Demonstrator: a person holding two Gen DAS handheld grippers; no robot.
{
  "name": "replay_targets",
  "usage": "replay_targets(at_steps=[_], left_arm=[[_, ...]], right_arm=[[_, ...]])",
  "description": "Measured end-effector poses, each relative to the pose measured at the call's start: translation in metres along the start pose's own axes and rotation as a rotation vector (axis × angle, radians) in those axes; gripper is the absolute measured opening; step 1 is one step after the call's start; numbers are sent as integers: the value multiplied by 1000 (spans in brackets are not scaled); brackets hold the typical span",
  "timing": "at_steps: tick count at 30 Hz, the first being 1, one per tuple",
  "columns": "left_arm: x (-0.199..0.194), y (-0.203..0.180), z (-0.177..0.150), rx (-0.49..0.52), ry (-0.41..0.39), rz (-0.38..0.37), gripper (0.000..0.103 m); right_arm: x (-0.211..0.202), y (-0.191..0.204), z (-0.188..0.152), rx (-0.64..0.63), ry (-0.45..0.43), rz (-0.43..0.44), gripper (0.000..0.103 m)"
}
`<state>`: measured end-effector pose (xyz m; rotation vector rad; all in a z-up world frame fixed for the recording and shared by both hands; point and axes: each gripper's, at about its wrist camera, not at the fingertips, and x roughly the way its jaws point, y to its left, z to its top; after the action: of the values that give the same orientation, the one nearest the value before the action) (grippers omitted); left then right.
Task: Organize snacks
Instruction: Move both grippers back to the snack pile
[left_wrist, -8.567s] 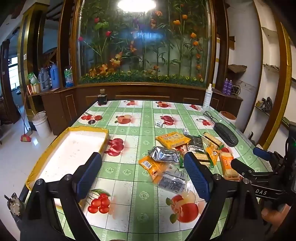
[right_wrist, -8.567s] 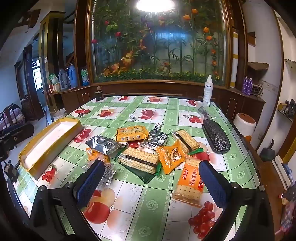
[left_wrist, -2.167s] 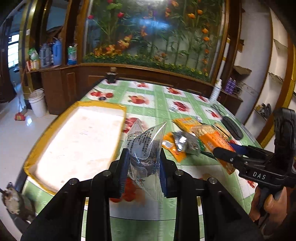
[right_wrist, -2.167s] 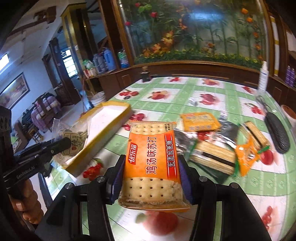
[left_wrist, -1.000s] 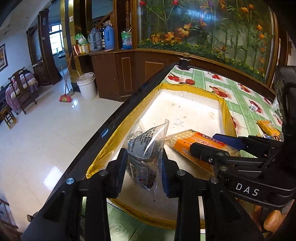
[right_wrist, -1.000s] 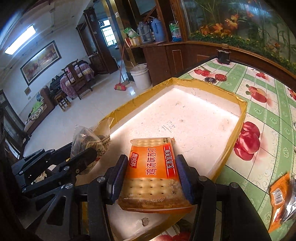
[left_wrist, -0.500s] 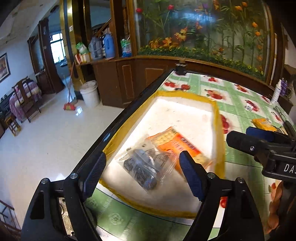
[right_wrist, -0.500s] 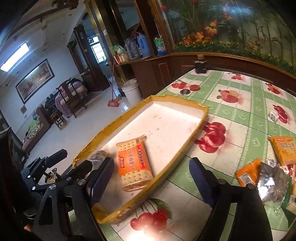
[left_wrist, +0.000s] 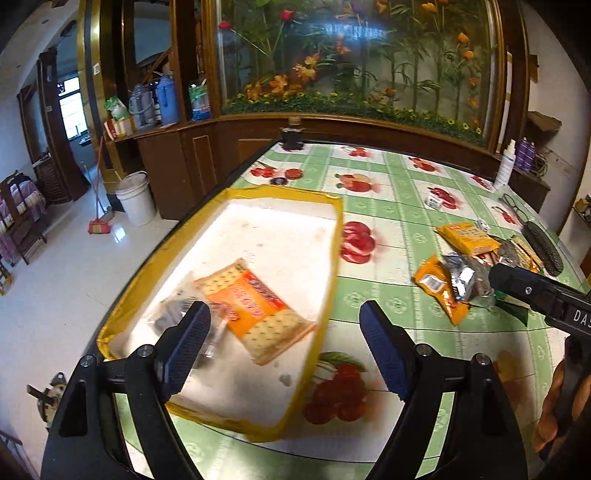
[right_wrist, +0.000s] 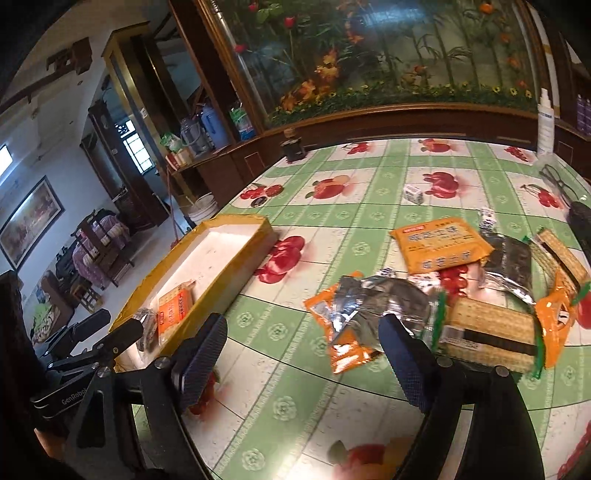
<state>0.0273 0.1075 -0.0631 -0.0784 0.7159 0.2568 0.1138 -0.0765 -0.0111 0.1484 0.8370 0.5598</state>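
Note:
A yellow-rimmed white tray (left_wrist: 334, 236) lies on the table's left edge; it also shows in the right wrist view (right_wrist: 236, 273). In it lie an orange cracker pack (left_wrist: 255, 306) and a clear bag of dark snacks (left_wrist: 173, 310), partly behind my left finger. My left gripper (left_wrist: 284, 347) is open and empty above the tray's near end. My right gripper (right_wrist: 303, 362) is open and empty over the table, near a pile of snack packs (right_wrist: 443, 295). The pile also shows in the left wrist view (left_wrist: 465, 269).
The table has a green fruit-print cloth (right_wrist: 369, 192). A black oblong brush (left_wrist: 543, 247), glasses (right_wrist: 557, 181) and a white spray bottle (right_wrist: 546, 125) sit at the far right. A small dark jar (left_wrist: 291, 138) stands at the far edge. The floor drops off left of the tray.
Both grippers, open since half a second ago, have pulled back from the tray and swung right toward the snack pile. The cracker pack and clear bag stay in the tray.

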Motion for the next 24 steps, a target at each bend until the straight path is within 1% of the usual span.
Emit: replay_targets(at_steps=[6, 11, 14, 18, 20, 22, 24], left_arm=[[12, -35, 1, 26, 41, -80, 83], [21, -70, 7, 57, 64, -164, 83], [24, -94, 12, 93, 62, -208, 83], [33, -122, 18, 153, 68, -274, 83], [38, -134, 20, 198, 77, -293, 83], [41, -141, 23, 238, 76, -297, 83], [45, -147, 27, 286, 79, -337, 83]], right_arm=[[-24, -45, -13, 43, -17, -82, 86], [-35, -79, -25, 80, -3, -142, 86], [-37, -94, -31, 99, 4, -166, 86], [-32, -105, -35, 104, 36, -169, 87], [-26, -105, -35, 78, 57, -166, 87], [-22, -105, -35, 42, 75, -151, 87], [-22, -106, -33, 8, 70, -131, 87]])
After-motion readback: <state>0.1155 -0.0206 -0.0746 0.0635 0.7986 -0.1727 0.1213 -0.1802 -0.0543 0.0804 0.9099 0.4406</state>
